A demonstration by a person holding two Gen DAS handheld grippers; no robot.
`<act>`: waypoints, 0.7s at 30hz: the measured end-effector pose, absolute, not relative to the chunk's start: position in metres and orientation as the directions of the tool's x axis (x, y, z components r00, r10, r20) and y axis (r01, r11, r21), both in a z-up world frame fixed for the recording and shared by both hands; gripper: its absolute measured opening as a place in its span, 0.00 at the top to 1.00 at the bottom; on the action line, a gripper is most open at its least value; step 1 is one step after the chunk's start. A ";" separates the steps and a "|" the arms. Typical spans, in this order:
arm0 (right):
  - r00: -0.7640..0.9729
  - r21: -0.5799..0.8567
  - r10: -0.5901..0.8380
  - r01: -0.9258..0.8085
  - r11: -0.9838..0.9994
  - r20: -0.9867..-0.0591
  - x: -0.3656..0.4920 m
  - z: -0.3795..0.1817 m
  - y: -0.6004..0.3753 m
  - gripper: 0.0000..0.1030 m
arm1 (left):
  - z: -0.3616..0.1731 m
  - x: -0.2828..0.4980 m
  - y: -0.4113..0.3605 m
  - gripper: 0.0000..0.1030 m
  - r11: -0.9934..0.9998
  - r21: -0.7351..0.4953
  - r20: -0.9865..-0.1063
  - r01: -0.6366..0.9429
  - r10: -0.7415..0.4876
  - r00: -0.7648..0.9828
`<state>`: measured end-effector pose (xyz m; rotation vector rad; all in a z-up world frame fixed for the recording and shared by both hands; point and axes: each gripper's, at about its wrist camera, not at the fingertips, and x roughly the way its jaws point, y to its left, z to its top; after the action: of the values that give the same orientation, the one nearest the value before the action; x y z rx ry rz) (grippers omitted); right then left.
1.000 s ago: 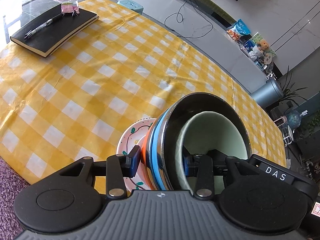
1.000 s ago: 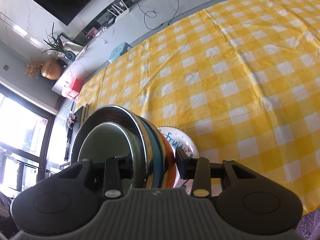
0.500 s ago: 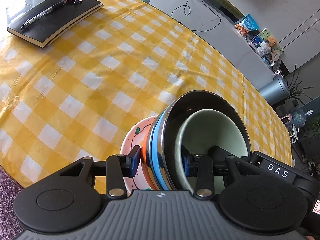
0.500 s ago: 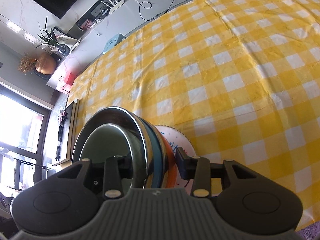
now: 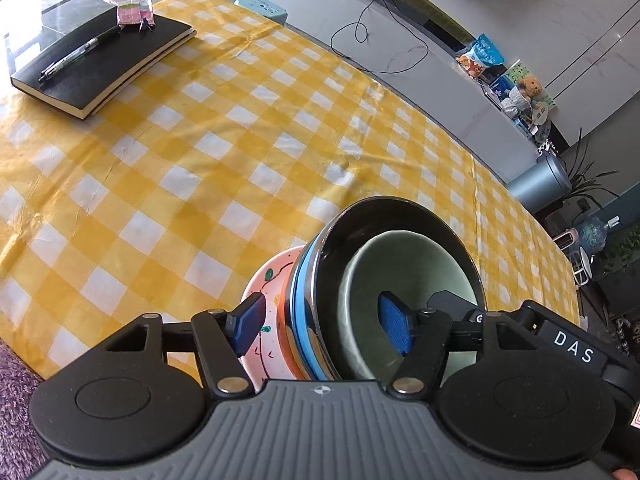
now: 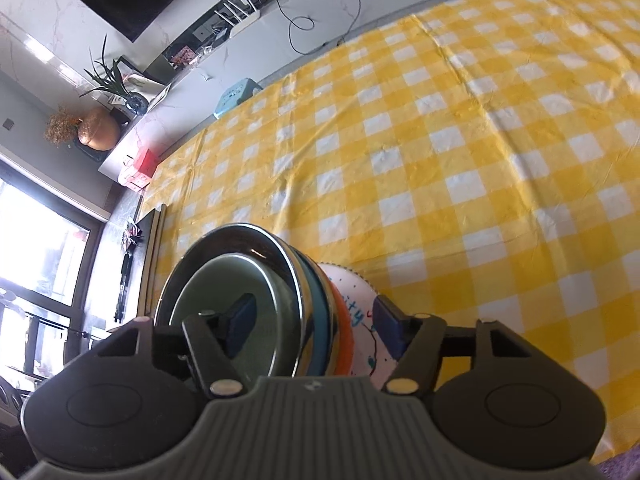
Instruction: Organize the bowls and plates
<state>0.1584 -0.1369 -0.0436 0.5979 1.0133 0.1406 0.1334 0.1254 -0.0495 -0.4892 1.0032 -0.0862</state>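
A nested stack stands on the yellow checked cloth: a pink patterned plate (image 5: 272, 276) at the bottom, then an orange bowl (image 5: 285, 308), a blue bowl (image 5: 298, 280), a steel bowl (image 5: 360, 220) and a pale green bowl (image 5: 400, 264) inside. My left gripper (image 5: 320, 326) straddles the stack's near rim, jaws opening, its pads clear of the dishes. From the opposite side my right gripper (image 6: 314, 320) straddles the same stack (image 6: 256, 236), one finger inside the green bowl (image 6: 224, 280) and one over the plate (image 6: 352, 288). Its jaws are opening too, with the pads off the rim.
A black notebook (image 5: 100, 64) with a pen on it lies at the table's far left corner. The table's near edge runs just beside the stack, with a purple rug (image 5: 16, 380) below. A small teal stool (image 5: 262, 6) stands beyond the table.
Both grippers were clamped on the stack's rim; now their jaws have spread and let go. The stack stays in place on the cloth.
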 end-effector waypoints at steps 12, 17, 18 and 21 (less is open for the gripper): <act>0.638 0.454 0.301 0.085 0.887 -0.709 0.103 0.008 -0.156 0.33 | 0.019 0.070 0.116 0.27 0.959 -0.282 -0.650 0.004 -0.194 0.735; 0.723 0.336 0.223 0.014 0.942 -0.654 0.059 0.035 -0.158 0.30 | 0.041 0.024 0.095 0.28 0.984 -0.133 -0.564 0.118 -0.173 0.808; 0.735 0.314 0.212 0.002 0.950 -0.645 0.051 0.038 -0.158 0.30 | 0.043 0.015 0.092 0.28 0.985 -0.108 -0.549 0.132 -0.170 0.819; 0.765 0.269 0.195 -0.029 0.963 -0.614 0.024 0.044 -0.160 0.29 | 0.047 -0.011 0.082 0.28 0.986 -0.025 -0.510 0.167 -0.156 0.846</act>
<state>0.0240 -0.1600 0.0442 0.2517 0.6910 0.1228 -0.0110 0.0817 0.0469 0.0201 0.5362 -0.1702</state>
